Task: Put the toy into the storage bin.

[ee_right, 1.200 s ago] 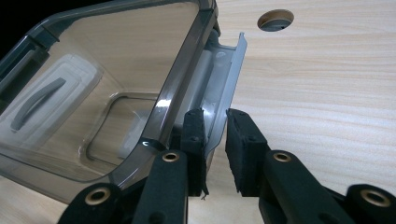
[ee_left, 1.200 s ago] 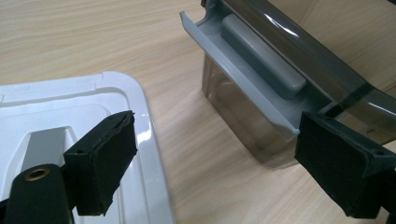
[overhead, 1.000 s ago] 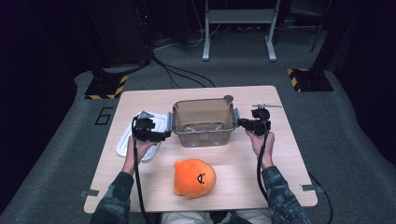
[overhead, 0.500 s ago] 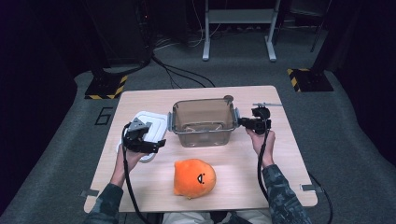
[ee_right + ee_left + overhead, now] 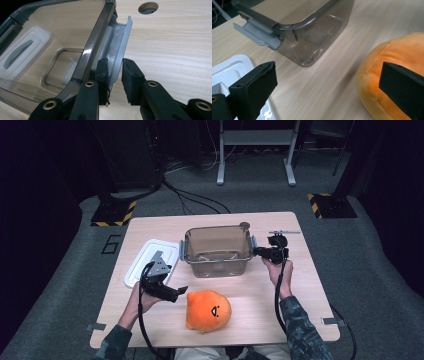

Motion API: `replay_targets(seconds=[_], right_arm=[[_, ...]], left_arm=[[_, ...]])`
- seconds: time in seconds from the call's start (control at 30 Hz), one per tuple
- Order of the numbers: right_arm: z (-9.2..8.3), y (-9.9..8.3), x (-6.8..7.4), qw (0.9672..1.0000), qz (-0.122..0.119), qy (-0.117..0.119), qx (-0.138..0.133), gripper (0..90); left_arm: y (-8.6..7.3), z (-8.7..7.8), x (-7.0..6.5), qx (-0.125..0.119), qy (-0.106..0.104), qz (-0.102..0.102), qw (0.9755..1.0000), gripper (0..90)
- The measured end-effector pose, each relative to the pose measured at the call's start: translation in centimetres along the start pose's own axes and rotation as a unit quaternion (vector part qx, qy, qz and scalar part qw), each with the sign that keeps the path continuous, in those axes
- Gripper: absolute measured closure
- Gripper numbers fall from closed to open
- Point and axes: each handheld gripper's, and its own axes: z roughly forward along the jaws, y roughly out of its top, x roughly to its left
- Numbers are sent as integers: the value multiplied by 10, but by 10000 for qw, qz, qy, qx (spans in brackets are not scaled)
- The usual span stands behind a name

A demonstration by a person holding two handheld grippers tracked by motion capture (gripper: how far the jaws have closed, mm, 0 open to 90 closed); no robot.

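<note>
Your clear plastic box (image 5: 218, 251) stands open near the middle of the table (image 5: 300, 285), and everything else is placed from it. On the box's right end hangs a grey latch flap (image 5: 122, 47); your right gripper (image 5: 261, 252) has its jaws closed on that flap, one pad on each face of it, in the right gripper view. Just left of the box lies the white lid (image 5: 150, 260), flat on the table. In front of the box, towards you, sits the orange plush toy (image 5: 207, 310), a little apart from the box wall. Your left gripper (image 5: 181, 291) is in front of the box's left corner, between lid and toy; its jaws have just been opening and now stand wide apart with nothing between them, pointing at the toy's side (image 5: 392, 75).
</note>
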Motion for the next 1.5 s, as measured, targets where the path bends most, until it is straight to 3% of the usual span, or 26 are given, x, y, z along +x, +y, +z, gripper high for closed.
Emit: replay_targets(seconds=[0.3, 0.57, 0.63, 0.73, 0.83, 0.97, 1.2, 1.5], right_arm=[[0, 0, 0, 10000, -44, -18, -9, 754], [0, 0, 0, 10000, -41, -17, 10, 754], [0, 1, 0, 10000, -51, -20, 10, 754], [0, 1, 0, 10000, -52, -21, 10, 754], [0, 1, 1, 10000, -41, -23, 17, 754], [0, 0, 1, 10000, -39, -28, 13, 754], [0, 0, 1, 10000, -40, -33, 10, 754], [0, 0, 0, 10000, -49, -24, 8, 755]], left_arm=[[8, 6, -27, 93, -455, 561, 9973, 0], [14, 14, -42, 168, -764, 863, 9932, 0], [14, 16, -45, 165, -772, 853, 9932, 0], [15, 19, -50, 253, -914, 988, 9906, 0], [15, 21, -54, 239, -987, 989, 9899, 0], [16, 25, -60, 263, -1121, 1085, 9874, 0], [19, 32, -72, 371, -1354, 1357, 9808, 0], [16, 43, -77, 542, -1502, 1494, 9758, 0]])
